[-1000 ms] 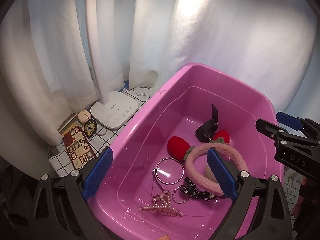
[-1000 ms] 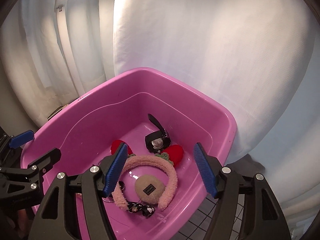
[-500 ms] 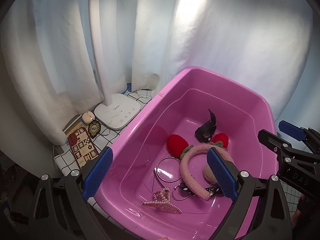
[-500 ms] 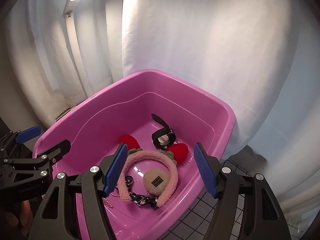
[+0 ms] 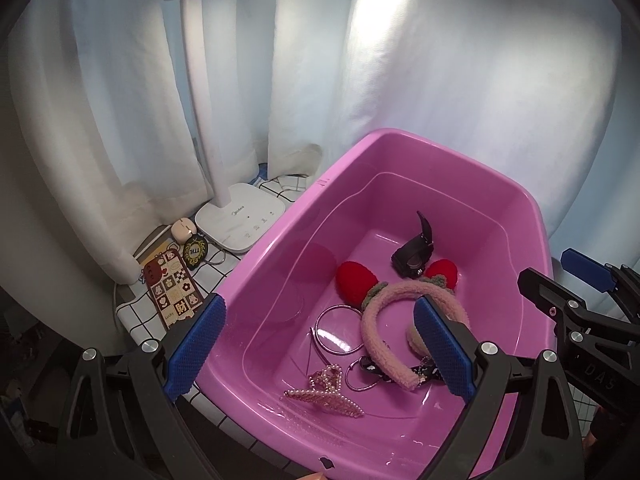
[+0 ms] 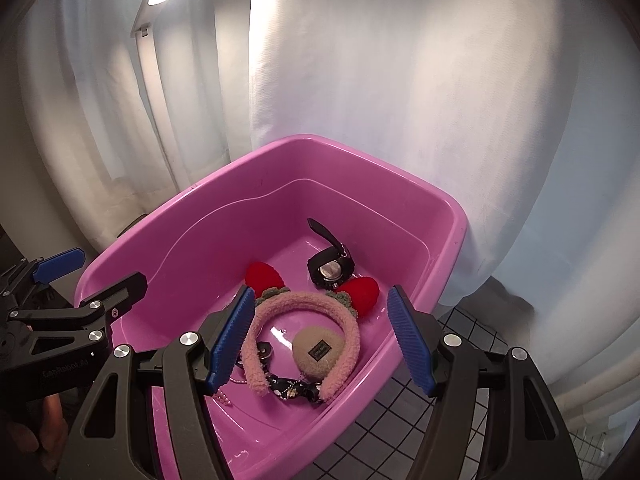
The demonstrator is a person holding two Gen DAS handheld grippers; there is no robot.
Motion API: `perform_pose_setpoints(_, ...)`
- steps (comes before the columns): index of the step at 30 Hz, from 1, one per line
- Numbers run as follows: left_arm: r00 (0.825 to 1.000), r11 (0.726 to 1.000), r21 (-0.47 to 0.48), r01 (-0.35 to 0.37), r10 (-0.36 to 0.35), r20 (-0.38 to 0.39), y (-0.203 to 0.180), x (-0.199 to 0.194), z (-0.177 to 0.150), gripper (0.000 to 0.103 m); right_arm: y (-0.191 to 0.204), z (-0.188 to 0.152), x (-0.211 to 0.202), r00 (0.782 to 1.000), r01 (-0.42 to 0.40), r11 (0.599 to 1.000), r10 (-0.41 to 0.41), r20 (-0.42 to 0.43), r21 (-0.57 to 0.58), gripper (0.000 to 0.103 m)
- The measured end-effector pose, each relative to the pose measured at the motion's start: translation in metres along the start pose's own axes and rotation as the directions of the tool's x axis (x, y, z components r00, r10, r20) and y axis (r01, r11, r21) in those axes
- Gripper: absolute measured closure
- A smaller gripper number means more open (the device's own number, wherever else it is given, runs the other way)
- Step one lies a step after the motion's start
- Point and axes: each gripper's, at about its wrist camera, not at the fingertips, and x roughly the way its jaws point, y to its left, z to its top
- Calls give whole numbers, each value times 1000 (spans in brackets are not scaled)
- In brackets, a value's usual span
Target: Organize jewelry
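Inside a pink tub (image 5: 532, 216), near its right wall, a fuzzy pink headband (image 6: 298, 304) with red strawberry ears is seen lying over a dark bow clip. It looks soft and light (likely springy), best gripped across its padded arch. Left gripper (image 5: 320, 352) and right gripper (image 6: 320, 344) are held above, fingers wide apart, holding nothing. A checked surface (image 5: 136, 312) and white curtains (image 6: 400, 80) are seen beyond.

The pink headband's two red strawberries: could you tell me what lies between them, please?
In both wrist views, the black watch sits between the strawberries, slightly behind them, inside the pink tub.
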Motion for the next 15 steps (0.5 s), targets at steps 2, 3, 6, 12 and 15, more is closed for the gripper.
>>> perform_pose_setpoints(2, 1000, 1000, 3, 0, 0, 1, -1, -1, 0, 10, 0, -1, -1, 1000, -1, 1000, 1, 1, 3, 37)
perform_pose_setpoints(3, 1000, 1000, 4, 2, -2, 1, -1, -1, 0, 10, 0, -1, -2, 1000, 0, 1000, 0, 2, 4, 37)
perform_pose_setpoints(6, 1000, 1000, 6, 5, -5, 1, -3, -2, -1, 10, -1, -2, -4, 1000, -1, 1000, 1, 6, 0, 37)
perform_pose_setpoints(12, 1000, 1000, 12, 3, -3, 5, -5, -5, -2, 10, -2, -2, -7, 1000, -1, 1000, 1, 10, 1, 37)
perform_pose_setpoints(15, 1000, 1000, 10, 0, 0, 6, -5, -6, -3, 10, -2, -3, -8, 1000, -2, 1000, 2, 9, 1, 37)
